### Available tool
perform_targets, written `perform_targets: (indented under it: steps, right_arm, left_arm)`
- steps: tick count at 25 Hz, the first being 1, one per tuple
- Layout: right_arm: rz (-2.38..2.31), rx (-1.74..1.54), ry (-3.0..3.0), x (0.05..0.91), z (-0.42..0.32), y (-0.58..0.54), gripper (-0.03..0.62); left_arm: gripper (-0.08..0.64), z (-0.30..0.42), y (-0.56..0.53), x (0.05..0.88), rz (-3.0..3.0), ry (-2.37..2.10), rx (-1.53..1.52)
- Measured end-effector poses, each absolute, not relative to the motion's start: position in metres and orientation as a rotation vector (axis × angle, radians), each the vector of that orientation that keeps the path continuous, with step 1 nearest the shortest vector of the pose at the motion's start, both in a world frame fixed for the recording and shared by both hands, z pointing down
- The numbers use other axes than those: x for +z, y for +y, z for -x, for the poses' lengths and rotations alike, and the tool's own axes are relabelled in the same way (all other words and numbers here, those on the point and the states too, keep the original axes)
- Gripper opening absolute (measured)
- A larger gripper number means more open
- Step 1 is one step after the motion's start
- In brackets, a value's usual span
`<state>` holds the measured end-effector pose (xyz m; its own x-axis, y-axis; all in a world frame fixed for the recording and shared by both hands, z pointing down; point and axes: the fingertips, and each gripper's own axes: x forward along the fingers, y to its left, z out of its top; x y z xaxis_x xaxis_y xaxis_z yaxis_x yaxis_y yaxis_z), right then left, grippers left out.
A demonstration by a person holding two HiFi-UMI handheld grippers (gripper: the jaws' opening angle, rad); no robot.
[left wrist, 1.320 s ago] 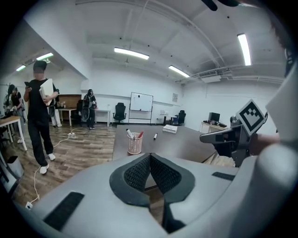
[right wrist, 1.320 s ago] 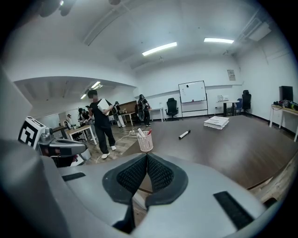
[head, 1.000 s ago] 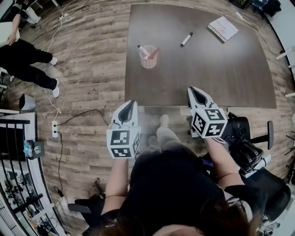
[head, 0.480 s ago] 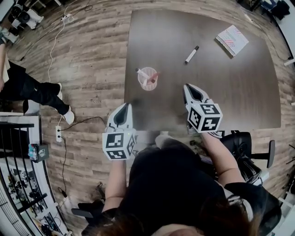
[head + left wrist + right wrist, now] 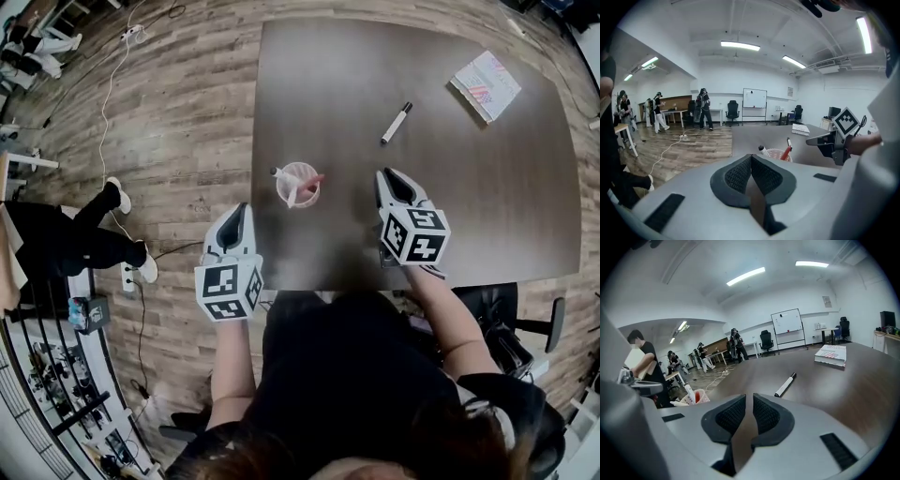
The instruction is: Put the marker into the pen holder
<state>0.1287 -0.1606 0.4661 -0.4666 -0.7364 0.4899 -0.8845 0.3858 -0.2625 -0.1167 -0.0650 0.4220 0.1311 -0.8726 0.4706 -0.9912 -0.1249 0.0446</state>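
Right gripper point(image 5: 392, 180) and left gripper point(image 5: 236, 216) have moved up over the counter point(image 5: 487, 216) edge. Right fingers have just been opening to a narrow gap, nothing between. Left fingers pressed together, empty. Marker point(image 5: 397, 122) lies loose at right gripper's 12 o'clock, pen holder point(image 5: 300, 200) at its 9. Looks like the reach is starting.

Light: bright, even, from long white ceiling strip lamps point(image 5: 740, 45).
Shadows: faint and soft on the dark brown matte tabletop point(image 5: 469, 211).
Edges: strong fisheye bending; black corners in both gripper views.
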Motion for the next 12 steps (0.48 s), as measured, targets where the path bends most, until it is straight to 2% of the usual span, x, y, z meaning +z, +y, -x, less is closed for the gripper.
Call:
perform_targets:
  steps: [12]
  right_arm:
    - [-1.7,0.834,-2.134,0.5,-0.127,-0.2,0.1]
  left_arm:
    - [0.028,0.144,-0.147,0.435,-2.261,-1.571,0.533]
